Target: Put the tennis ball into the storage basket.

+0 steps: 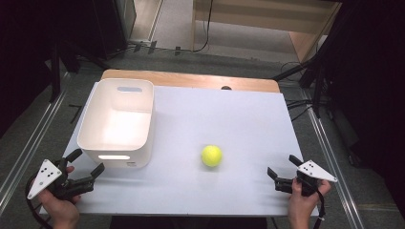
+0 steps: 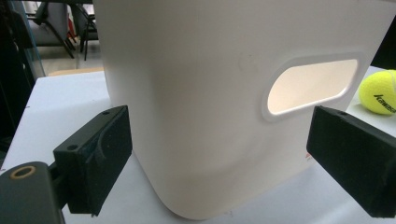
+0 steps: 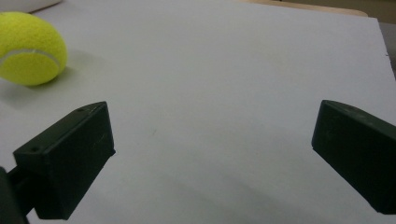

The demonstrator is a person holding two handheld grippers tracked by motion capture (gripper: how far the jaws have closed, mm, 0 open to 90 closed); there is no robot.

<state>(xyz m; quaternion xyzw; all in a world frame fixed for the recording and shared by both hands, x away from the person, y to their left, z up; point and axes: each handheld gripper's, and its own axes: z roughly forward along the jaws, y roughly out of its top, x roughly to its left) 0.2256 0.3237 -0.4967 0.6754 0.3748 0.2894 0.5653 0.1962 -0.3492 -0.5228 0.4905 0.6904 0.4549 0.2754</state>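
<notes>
While both grippers sit low at the near edge of the table, nothing is held in either one. At the near left corner, the left gripper has its fingers spread wide, and it points at the near wall of the white bin, just short of touching it. From the left gripper view that wall looms close between the fingers, with its oval handle slot glowing to the right (the bin stands upright, open side up). At the near right corner, the right gripper also has its fingers spread apart, with only bare table surface between them. The yellow tennis ball rests on the table, right of the bin and apart from it, between the two grippers and somewhat nearer the right one. It appears at the upper left of the right gripper view, well clear of the fingers.
</notes>
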